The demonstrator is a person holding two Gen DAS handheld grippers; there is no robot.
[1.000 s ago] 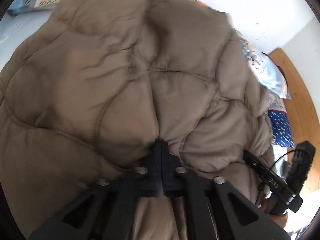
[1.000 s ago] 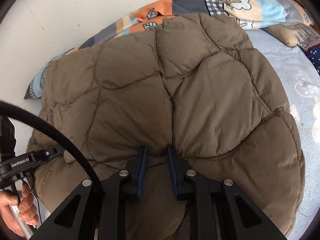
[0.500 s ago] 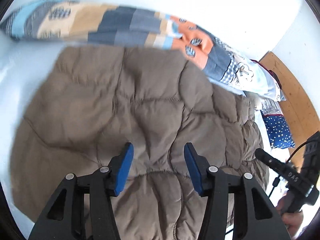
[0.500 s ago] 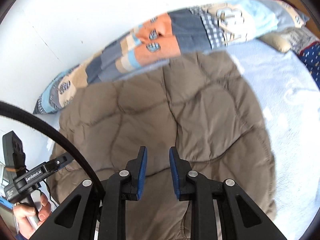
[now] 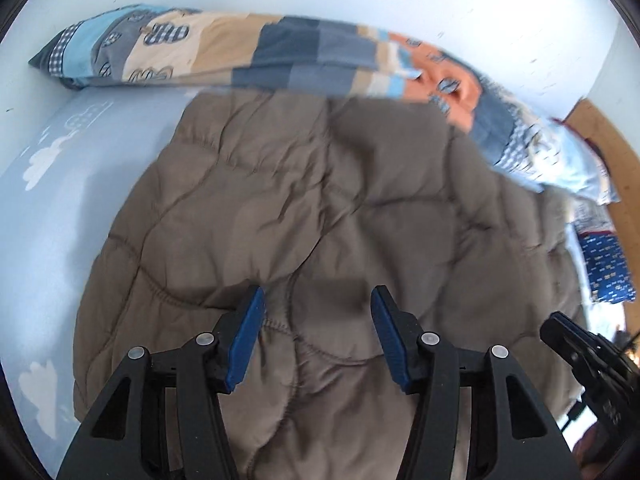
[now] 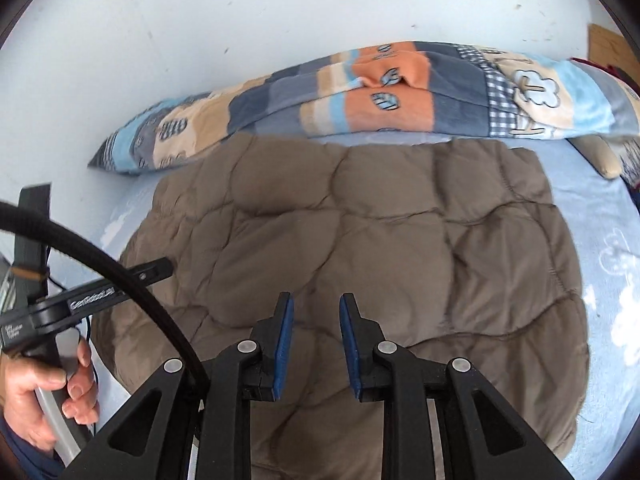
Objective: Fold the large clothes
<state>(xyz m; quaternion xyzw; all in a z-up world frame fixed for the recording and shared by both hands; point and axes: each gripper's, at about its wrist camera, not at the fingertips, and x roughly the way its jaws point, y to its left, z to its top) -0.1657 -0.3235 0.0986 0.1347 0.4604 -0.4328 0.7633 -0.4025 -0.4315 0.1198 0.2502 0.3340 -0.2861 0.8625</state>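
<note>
The left gripper [image 5: 316,300] has its blue-padded fingers [image 5: 245,334] spread wide; its jaws have just been opening, and nothing sits between them, only the fabric lying below. The right gripper [image 6: 316,308] holds its two pads [image 6: 283,344] a narrow gap apart, also pinching nothing. Both hang above the near edge of the brown quilted coat [image 6: 380,248], which lies flat and puffy in a folded slab on the pale blue bedsheet [image 6: 600,240] printed with white clouds. Along the far side of the coat, against the white wall [image 6: 240,20], lies a rolled patchwork blanket [image 6: 360,92] in orange, blue and beige, its edge just touching the coat's far hem. A person's hand [image 6: 44,396] grips the left tool's handle at the coat's left side. Off to the right are a dark blue dotted cloth [image 5: 608,264] and a wooden board [image 5: 616,152].
</note>
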